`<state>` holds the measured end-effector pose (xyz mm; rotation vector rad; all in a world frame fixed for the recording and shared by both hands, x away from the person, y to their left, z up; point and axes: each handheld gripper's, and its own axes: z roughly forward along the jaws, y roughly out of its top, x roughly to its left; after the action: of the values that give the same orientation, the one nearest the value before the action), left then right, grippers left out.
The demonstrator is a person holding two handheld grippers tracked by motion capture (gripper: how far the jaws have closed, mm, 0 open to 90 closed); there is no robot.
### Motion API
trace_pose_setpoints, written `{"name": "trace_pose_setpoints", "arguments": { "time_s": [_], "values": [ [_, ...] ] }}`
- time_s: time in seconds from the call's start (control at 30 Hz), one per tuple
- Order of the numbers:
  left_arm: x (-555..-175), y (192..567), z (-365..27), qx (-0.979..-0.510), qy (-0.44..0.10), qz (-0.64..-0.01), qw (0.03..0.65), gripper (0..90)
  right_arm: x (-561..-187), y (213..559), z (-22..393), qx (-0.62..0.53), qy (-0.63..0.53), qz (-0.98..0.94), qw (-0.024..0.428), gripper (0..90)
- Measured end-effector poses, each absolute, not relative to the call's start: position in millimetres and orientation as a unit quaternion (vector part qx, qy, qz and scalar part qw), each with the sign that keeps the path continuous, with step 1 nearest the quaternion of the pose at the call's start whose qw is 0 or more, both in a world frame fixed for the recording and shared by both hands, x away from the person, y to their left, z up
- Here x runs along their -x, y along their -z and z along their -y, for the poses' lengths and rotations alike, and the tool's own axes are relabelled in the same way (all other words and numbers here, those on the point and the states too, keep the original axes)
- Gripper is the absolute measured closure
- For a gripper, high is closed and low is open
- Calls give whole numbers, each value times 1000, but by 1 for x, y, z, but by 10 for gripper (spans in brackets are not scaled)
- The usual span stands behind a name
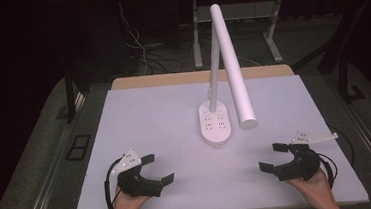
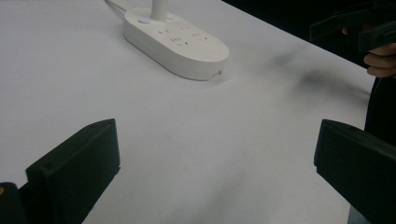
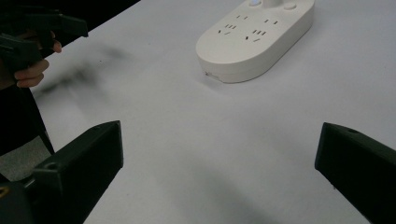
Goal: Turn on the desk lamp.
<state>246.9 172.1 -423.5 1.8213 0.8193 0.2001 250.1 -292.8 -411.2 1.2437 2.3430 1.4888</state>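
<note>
A white desk lamp stands mid-table; its oval base (image 1: 215, 122) carries several sockets, and its long tube head (image 1: 232, 65) slants down over the right of the base. My left gripper (image 1: 157, 169) rests near the front left, open, with nothing between its jaws. At the front right my right gripper (image 1: 273, 157) is open too, also empty. The lamp base (image 2: 176, 41) lies ahead of the left jaws, and the same base (image 3: 254, 37) lies ahead of the right jaws. Each gripper view shows the other hand far off.
The white table top (image 1: 154, 117) has a wooden strip (image 1: 171, 79) along its back edge. Desk legs and cables (image 1: 138, 43) stand on the dark floor behind. A floor socket plate (image 1: 78, 147) lies left of the table.
</note>
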Motion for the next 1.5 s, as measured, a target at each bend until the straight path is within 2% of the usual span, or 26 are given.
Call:
{"name": "trace_pose_setpoints", "arguments": {
  "time_s": [0.87,1.5],
  "values": [
    [-247,423,-171,-770,-87,-341,533,0,-251,412,293,-407,-476,-778,49,9],
    [-246,424,-172,-770,-90,-343,530,0,-256,399,292,-395,-467,-790,39,9]
  ]
}}
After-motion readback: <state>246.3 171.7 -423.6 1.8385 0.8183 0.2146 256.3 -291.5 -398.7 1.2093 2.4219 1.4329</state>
